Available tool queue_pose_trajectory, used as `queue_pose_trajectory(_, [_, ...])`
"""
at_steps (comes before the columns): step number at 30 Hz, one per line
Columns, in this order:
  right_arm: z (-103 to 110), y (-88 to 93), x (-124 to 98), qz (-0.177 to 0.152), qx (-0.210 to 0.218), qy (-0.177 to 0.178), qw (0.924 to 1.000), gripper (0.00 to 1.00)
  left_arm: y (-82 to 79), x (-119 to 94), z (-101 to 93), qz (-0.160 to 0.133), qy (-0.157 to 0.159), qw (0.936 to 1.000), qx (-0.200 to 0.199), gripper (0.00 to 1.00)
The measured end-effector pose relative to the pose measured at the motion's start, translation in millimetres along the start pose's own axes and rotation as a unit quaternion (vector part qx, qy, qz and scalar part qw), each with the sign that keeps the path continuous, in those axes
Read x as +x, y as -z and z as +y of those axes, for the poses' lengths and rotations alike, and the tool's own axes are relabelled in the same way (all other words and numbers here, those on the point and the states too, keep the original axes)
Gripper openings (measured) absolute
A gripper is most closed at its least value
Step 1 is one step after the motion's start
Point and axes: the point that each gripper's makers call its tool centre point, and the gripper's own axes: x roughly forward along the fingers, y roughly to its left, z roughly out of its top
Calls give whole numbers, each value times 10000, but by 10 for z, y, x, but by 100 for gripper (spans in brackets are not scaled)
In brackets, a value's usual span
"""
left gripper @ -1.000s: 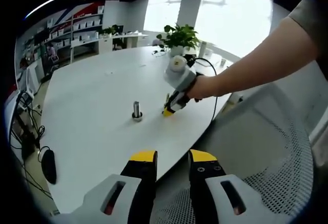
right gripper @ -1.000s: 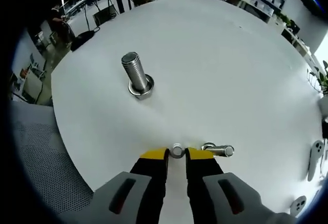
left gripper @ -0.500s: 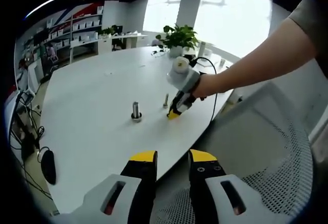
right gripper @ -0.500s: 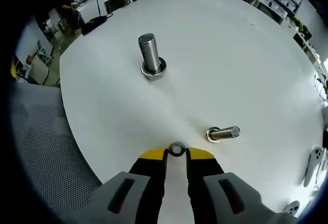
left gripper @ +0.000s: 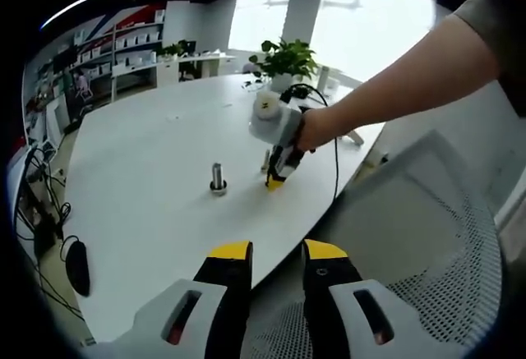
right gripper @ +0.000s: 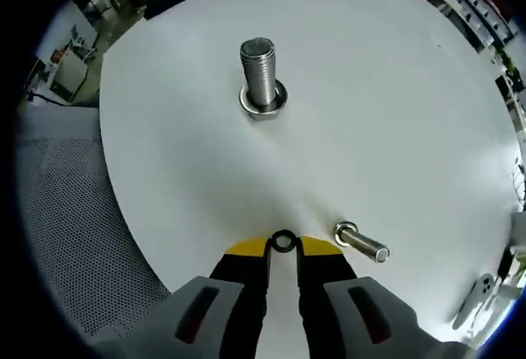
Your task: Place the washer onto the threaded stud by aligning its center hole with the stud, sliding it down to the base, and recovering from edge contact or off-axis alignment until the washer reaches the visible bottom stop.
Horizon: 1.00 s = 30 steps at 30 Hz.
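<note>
Between the yellow tips of the right gripper (right gripper: pixel 283 246) sits the washer (right gripper: pixel 283 241), a small dark-rimmed ring pinched edge-on by the two jaws and held above the white table (right gripper: pixel 394 112). Just to the right of the tips stands a slim bolt (right gripper: pixel 362 243), head on the table and shaft leaning away to the right — near the washer but apart from it. Well ahead of the jaws, along their line, rises the threaded stud (right gripper: pixel 261 75), upright on its broad base (right gripper: pixel 263 106), well apart from the washer.

From the left gripper view, the left gripper (left gripper: pixel 275 254) has its jaws set apart with nothing between them, hanging beyond the table edge (left gripper: pixel 279 248) above a grey mesh chair (left gripper: pixel 427 260). Farther out, the right gripper (left gripper: pixel 274 180) reaches down toward the tabletop from a bare forearm (left gripper: pixel 386 88), its yellow tips just beside the slim bolt (left gripper: pixel 265 160). The threaded stud (left gripper: pixel 218 177) stands to its left — clearly separated. A potted plant (left gripper: pixel 288 62) sits at the table's far side.
</note>
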Motion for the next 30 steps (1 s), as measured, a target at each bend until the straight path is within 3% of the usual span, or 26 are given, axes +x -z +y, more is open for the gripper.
queue_pose_trajectory(4, [13,18,-13,-30,99,79,9999,14,-1,1,6,-1,-14,10000,-1,21])
queue_pose_trajectory(6, [23,27,-23,-206,68,163,9996,14,-2,-2,11,-9,-26,10000,-10,21])
queue_pose_trajectory(11, [9,36,-30,-658,771,114,9948,13,-9,-8,19,-31,-48,10000,-14,21])
queue_pose_trajectory(15, [18,94,-50,-557,771,142,9954,13,-19,-14,23,-64,-61,10000,-19,21])
queue_pose_trajectory(30, [-172,130,-447,-850,978,390,9908,13,-67,-31,25,-211,-67,9998,-26,22])
